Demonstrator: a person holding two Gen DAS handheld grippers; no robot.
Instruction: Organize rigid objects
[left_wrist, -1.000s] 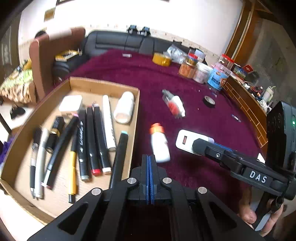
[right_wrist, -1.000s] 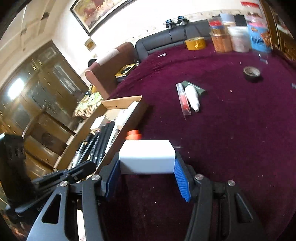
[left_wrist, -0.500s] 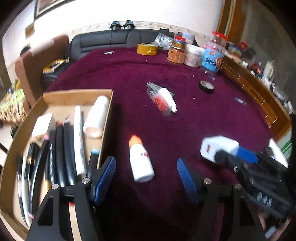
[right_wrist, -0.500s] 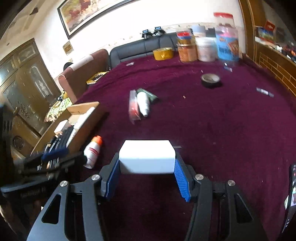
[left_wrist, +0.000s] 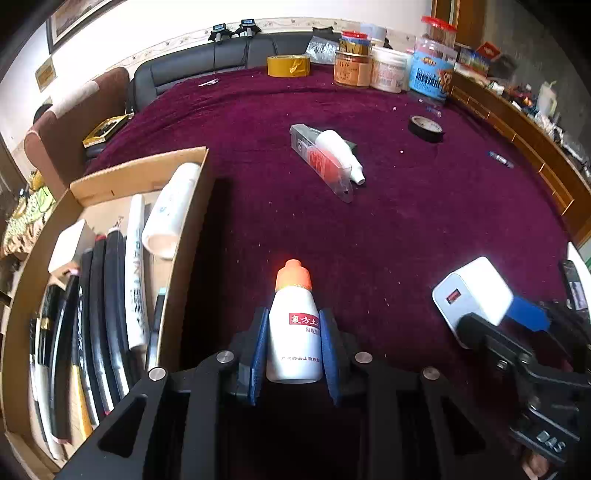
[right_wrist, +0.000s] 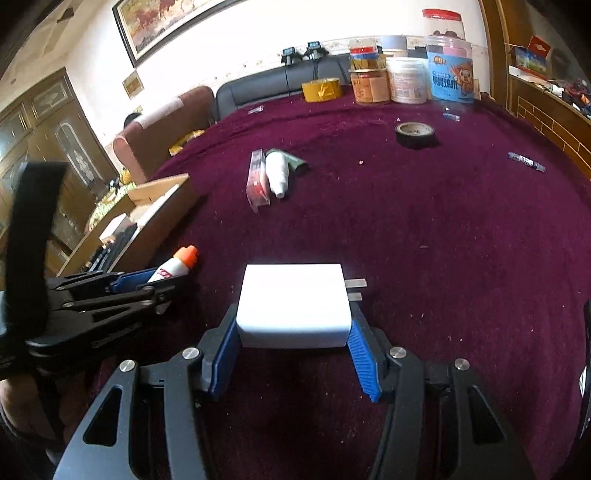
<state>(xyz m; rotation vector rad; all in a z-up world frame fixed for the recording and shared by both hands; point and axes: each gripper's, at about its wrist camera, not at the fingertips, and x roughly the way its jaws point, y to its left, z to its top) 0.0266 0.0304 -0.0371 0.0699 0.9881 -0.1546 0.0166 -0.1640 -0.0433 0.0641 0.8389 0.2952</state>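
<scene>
My left gripper (left_wrist: 293, 328) is shut on a small white bottle with an orange cap (left_wrist: 294, 325), low over the maroon table; both also show in the right wrist view, the bottle (right_wrist: 173, 264) at left. My right gripper (right_wrist: 293, 328) is shut on a white charger plug (right_wrist: 293, 301), which also shows in the left wrist view (left_wrist: 471, 291) at right. A cardboard box (left_wrist: 190, 236) on the left holds several markers, pens and a white bottle (left_wrist: 170, 212). Farther out lie a white bottle (left_wrist: 338, 151) and a clear red packet (left_wrist: 325, 166).
A black tape roll (left_wrist: 425, 128) lies at the back right. A yellow tape roll (left_wrist: 288, 65) and several jars (left_wrist: 430, 72) stand at the far edge. A small pen-like item (right_wrist: 526, 161) lies right. A sofa and chair stand beyond the table.
My left gripper opened from shut, moved right off the box and closed on the orange-capped bottle. My right gripper kept the charger and drew back to the right.
</scene>
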